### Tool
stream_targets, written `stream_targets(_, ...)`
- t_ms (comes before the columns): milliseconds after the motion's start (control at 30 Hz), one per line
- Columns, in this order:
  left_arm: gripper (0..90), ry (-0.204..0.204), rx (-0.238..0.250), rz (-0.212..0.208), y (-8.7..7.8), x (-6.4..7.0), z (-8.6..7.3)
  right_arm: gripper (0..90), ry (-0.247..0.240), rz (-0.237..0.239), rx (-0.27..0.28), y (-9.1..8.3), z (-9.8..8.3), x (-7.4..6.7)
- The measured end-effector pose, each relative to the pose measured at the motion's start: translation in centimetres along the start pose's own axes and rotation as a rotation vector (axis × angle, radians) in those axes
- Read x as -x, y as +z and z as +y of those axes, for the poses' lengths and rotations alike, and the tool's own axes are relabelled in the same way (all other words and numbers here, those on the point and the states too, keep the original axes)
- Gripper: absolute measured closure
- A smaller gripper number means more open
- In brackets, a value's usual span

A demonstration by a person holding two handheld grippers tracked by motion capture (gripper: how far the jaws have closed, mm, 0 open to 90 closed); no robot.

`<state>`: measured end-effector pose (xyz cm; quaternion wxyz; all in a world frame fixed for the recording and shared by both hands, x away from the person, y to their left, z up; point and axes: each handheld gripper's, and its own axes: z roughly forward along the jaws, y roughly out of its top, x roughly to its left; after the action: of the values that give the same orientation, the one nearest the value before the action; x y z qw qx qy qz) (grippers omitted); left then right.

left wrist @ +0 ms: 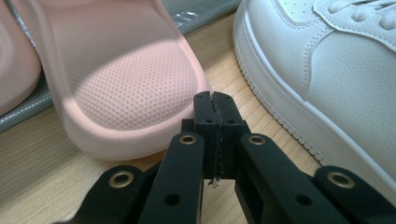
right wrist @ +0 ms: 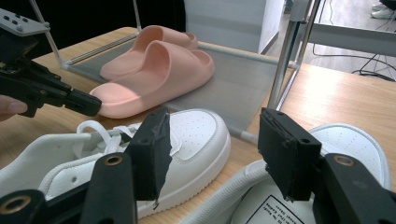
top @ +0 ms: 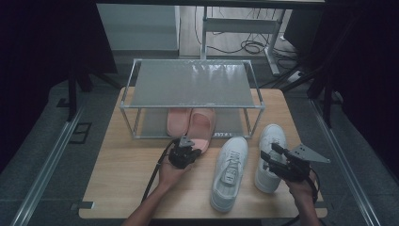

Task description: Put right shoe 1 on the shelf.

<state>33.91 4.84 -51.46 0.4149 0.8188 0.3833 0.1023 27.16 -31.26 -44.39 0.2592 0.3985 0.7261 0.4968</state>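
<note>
Shoes onto the rack [top: 193, 84] looks like the job. Pink slipper pair sits on the lower shelf; right-hand slipper [top: 201, 123] has its heel poking off the shelf edge onto the table [top: 127, 174]. My left gripper [top: 189, 151] has jaws fully closed, nothing between them, tips right at that heel rim. I judge this as a nudge step: push the slipper further in w/ closed jaws. Next move needs a gentle, level push so the heel doesn't ride up. Right gripper [right wrist: 212, 140] is wide open, empty, hovering over the outer white sneaker [top: 269, 157]; inner sneaker [top: 229, 172] lies beside it. Can't tell whether the left tips actually touch the heel. Slipper toes are hidden under the top shelf in the high view.
</note>
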Motion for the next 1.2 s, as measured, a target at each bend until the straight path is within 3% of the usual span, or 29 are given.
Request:
stream_targets(167,89.5,0.024,-0.017,-0.008,0.1,0.4,-0.2,44.5,0.0,0.0,0.003,-0.1,0.0,0.0)
stream_targets(433,89.5,0.026,-0.027,0.001,-0.1,0.0,-0.5,44.5,-0.002,0.0,0.0,0.0,0.0,0.0)
stream_targets(733,90.0,0.031,-0.034,-0.001,0.8,-0.2,0.2,44.5,-0.004,0.005,-0.004,0.2,0.0,-0.2)
stream_targets(933,90.0,0.04,-0.041,0.011,1.4,-0.3,0.8,44.5,-0.001,0.004,0.001,0.0,0.0,-0.1)
stream_targets(1200,90.0,0.012,-0.023,0.051,2.5,-0.8,1.4,44.5,-0.003,0.003,0.003,0.0,0.0,0.0)
